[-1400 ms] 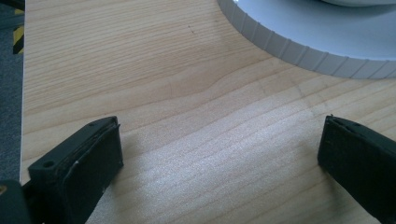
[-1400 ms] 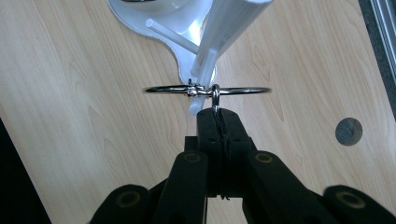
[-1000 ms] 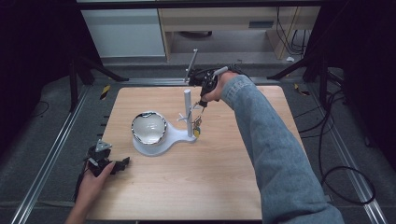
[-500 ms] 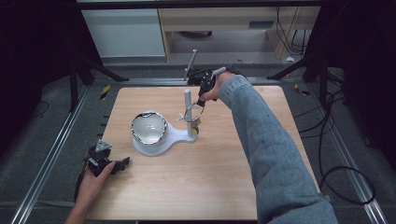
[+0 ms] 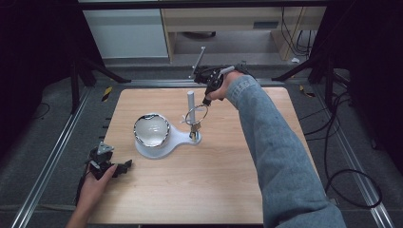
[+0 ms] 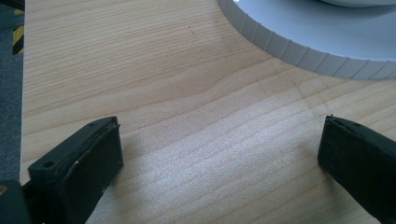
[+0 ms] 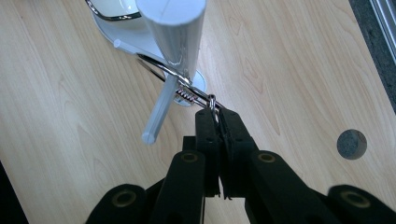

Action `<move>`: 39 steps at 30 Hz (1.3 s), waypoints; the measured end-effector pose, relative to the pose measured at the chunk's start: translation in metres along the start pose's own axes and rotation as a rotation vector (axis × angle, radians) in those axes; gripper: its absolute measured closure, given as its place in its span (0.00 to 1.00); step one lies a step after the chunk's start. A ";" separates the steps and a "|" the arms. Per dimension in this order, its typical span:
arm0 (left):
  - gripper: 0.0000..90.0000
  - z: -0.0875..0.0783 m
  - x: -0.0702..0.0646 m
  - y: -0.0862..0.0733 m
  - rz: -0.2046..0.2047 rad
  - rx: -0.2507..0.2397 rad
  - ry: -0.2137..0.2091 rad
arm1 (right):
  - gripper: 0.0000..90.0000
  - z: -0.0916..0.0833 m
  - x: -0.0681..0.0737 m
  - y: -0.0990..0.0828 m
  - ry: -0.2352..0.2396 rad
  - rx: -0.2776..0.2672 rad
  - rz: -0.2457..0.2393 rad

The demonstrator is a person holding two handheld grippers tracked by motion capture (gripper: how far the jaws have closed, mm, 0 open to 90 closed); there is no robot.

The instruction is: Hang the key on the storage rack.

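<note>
Your right gripper [image 7: 217, 122] has its jaws pinched tight on the small end loop of a thin, shiny wire ring [image 5: 196, 114]. The ring hangs tilted against the white stand's [image 5: 164, 145] smooth round post [image 5: 190, 100], just left of and nearer than that gripper. Your left gripper [image 6: 219, 163] rests wide open and empty at the table's [image 5: 266, 190] near-left, well apart.

A thin silver wire ring [image 5: 196, 114] with a small loop at its edge and a short coil spring stands tilted at the white post [image 5: 190, 102], raised above the desk, its small loop pinched between closed black fingers. The post rises upright from a white base [image 5: 178, 141], beside a shiny metal bowl [image 5: 151, 130] on that base.
</note>
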State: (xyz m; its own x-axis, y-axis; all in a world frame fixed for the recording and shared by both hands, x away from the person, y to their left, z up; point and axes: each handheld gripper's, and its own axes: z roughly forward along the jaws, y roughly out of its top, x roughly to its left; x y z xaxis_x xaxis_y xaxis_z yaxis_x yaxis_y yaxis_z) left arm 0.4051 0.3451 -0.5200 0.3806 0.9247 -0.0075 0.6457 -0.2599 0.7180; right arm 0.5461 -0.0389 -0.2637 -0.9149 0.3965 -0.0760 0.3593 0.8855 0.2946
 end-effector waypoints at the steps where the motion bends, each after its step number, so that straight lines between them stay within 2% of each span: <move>1: 0.00 0.000 0.000 0.000 0.000 0.000 0.000 | 0.96 -0.001 0.000 -0.001 -0.001 -0.002 0.004; 9: 0.00 0.000 0.000 0.000 0.000 0.000 0.000 | 0.89 -0.006 -0.003 -0.009 -0.034 -0.015 0.021; 14: 0.00 0.000 0.000 0.000 0.000 0.000 0.000 | 0.81 -0.009 -0.005 -0.015 -0.063 -0.039 0.050; 22: 0.00 0.000 0.000 0.000 0.000 0.001 0.001 | 0.62 -0.009 -0.008 -0.026 -0.117 -0.068 0.082; 32: 0.00 0.001 0.000 0.001 -0.003 -0.003 -0.001 | 0.37 -0.009 -0.012 -0.044 -0.212 -0.151 0.125; 39: 0.00 0.001 0.000 0.001 -0.003 -0.003 0.000 | 0.16 -0.007 -0.018 -0.055 -0.269 -0.191 0.209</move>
State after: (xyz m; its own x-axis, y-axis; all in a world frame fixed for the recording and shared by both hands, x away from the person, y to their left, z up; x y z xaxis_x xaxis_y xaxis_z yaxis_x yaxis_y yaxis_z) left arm 0.4061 0.3448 -0.5201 0.3787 0.9255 -0.0100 0.6450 -0.2562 0.7199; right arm 0.5414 -0.0966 -0.2723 -0.7355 0.6353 -0.2353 0.4690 0.7281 0.5000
